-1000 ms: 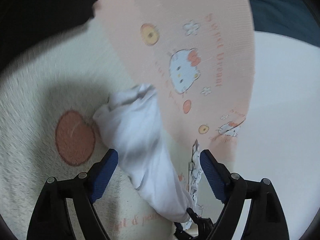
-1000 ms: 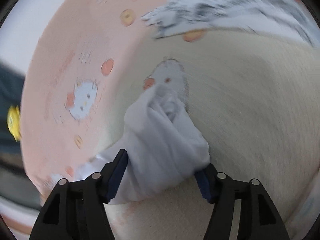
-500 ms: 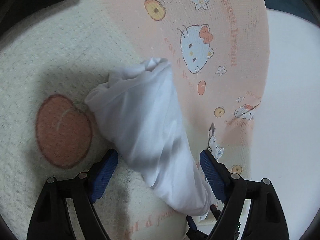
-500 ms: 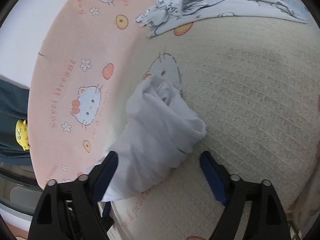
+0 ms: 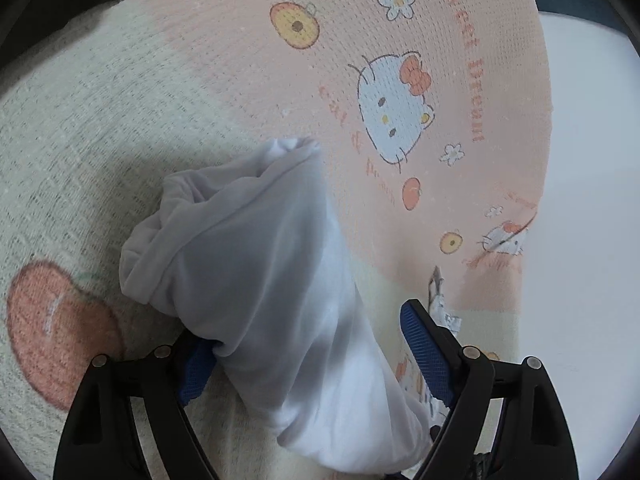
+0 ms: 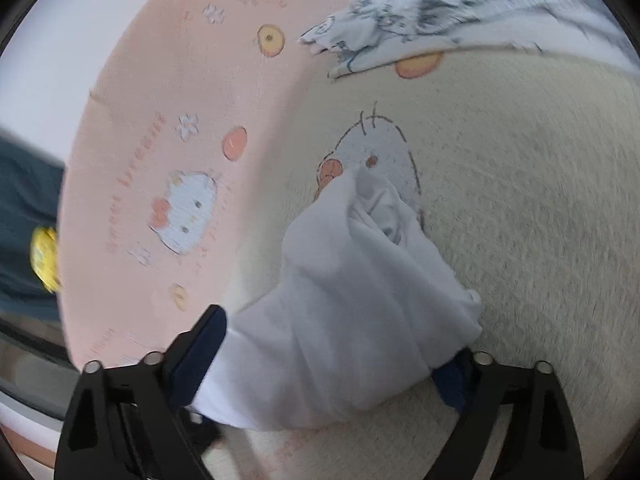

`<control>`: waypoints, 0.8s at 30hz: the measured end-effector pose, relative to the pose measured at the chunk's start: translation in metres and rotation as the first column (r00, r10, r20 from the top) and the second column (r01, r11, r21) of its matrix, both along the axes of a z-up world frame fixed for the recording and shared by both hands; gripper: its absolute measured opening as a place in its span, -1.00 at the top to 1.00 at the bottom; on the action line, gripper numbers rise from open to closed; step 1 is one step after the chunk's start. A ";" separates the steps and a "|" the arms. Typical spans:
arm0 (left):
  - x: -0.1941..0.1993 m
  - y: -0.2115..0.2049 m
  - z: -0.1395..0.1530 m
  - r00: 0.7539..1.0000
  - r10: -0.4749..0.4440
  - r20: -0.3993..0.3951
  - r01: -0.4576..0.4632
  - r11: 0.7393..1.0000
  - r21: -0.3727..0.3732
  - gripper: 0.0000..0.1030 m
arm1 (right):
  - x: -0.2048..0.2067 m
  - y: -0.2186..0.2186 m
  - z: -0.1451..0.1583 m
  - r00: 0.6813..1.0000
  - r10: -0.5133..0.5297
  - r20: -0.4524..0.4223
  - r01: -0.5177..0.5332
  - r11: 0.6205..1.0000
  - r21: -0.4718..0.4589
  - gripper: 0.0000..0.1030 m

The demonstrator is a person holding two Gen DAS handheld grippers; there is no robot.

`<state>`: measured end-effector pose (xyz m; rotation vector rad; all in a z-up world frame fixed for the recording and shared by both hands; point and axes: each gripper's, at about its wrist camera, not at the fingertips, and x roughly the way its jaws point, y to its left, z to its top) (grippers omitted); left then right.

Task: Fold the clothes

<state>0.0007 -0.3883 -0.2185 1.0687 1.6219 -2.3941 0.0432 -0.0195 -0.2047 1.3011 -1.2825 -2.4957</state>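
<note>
The white garment (image 5: 272, 280) lies bunched in a loose roll on the cartoon-print blanket (image 5: 400, 60), not yet folded flat. A patterned garment (image 6: 420, 16) waits at the far edge. The left gripper (image 5: 308, 356) stands wide around it; the right gripper (image 6: 332, 352), jaws closing slightly, straddles it too.

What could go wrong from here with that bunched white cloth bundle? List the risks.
1. The bunched white cloth bundle lies between the wide-open left gripper, unclamped; closing now would likely catch several layers.
2. The right gripper is closing around the same bundle; two pulls may twist it.
3. The patterned grey-white garment beyond on the cream-and-pink cartoon blanket could be dragged along.
</note>
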 end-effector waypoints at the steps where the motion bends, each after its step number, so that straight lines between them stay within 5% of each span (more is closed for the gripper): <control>1: -0.001 0.002 0.001 1.000 0.005 0.006 -0.005 1.000 -0.019 -0.55 | -0.004 -0.003 0.003 1.000 0.014 0.016 -0.015 0.998 0.066 -0.34; 2: -0.003 0.004 0.001 1.000 0.009 0.015 -0.008 0.999 -0.038 -0.49 | -0.008 -0.008 0.006 0.999 0.037 0.038 -0.042 0.988 0.150 -0.15; 4: -0.004 0.005 0.002 0.999 0.016 0.044 -0.013 0.997 -0.076 -0.06 | -0.015 -0.017 0.012 0.994 0.093 0.051 -0.104 0.959 0.265 -0.13; 10: 0.000 0.008 0.007 0.996 0.032 0.083 -0.018 0.986 -0.165 0.36 | -0.027 -0.035 0.028 0.978 0.199 0.055 -0.204 0.887 0.414 0.17; 14: 0.008 0.022 0.034 0.996 -0.010 0.084 0.035 0.953 -0.302 0.40 | -0.025 -0.054 0.049 0.956 0.292 0.019 -0.255 0.799 0.545 0.25; 18: 0.035 0.032 0.065 0.999 -0.036 0.035 0.046 0.922 -0.384 0.41 | -0.018 -0.065 0.067 0.936 0.351 -0.033 -0.262 0.756 0.600 0.25; 24: 0.070 0.032 0.077 0.998 -0.067 0.023 0.070 0.900 -0.430 0.41 | -0.006 -0.064 0.081 0.919 0.390 -0.063 -0.285 0.766 0.576 0.25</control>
